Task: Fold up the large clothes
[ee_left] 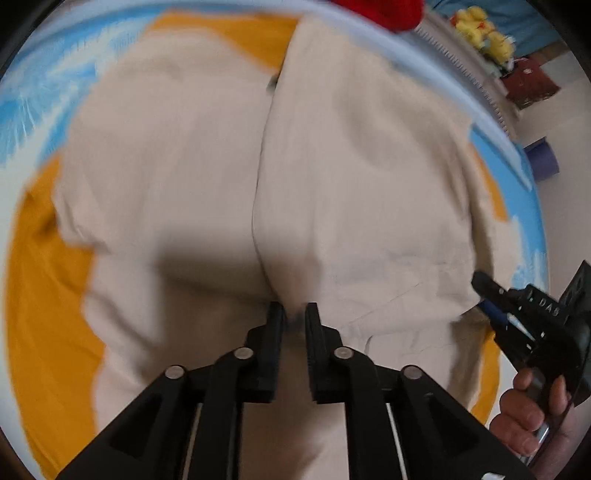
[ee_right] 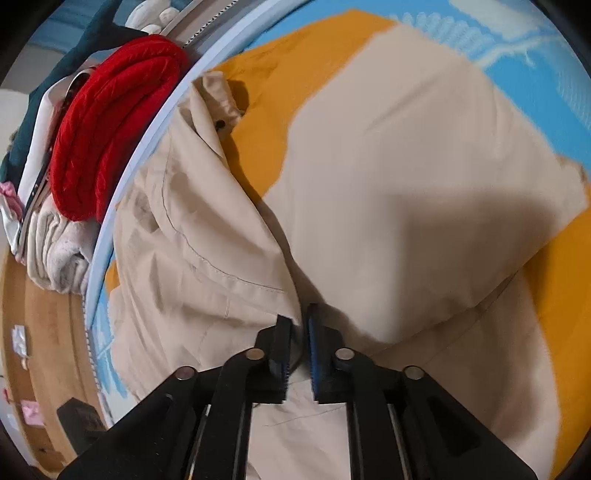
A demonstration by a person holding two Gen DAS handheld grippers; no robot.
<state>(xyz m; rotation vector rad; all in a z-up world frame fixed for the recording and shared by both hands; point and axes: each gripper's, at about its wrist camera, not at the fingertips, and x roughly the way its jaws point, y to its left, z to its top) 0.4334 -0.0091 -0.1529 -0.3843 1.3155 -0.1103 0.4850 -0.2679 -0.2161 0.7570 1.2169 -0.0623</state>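
Note:
A large beige garment (ee_left: 207,177) lies spread over an orange cloth (ee_left: 40,314) on a blue-and-white bed cover. It has a long fold or seam down the middle. My left gripper (ee_left: 294,314) is nearly shut, pinching a ridge of beige fabric at that seam. In the right wrist view the beige garment (ee_right: 388,166) has one side folded over, with a stitched hem. My right gripper (ee_right: 300,325) is nearly shut on the fabric edge there. The right gripper (ee_left: 491,299) also shows at the right edge of the left wrist view, held by a hand.
A red knitted garment (ee_right: 110,129) and a stack of folded clothes (ee_right: 55,251) lie beyond the bed edge on the left. A wooden floor (ee_right: 40,350) shows below them. Yellow plush toys (ee_left: 484,33) and a purple roll (ee_left: 543,162) sit off the bed's far side.

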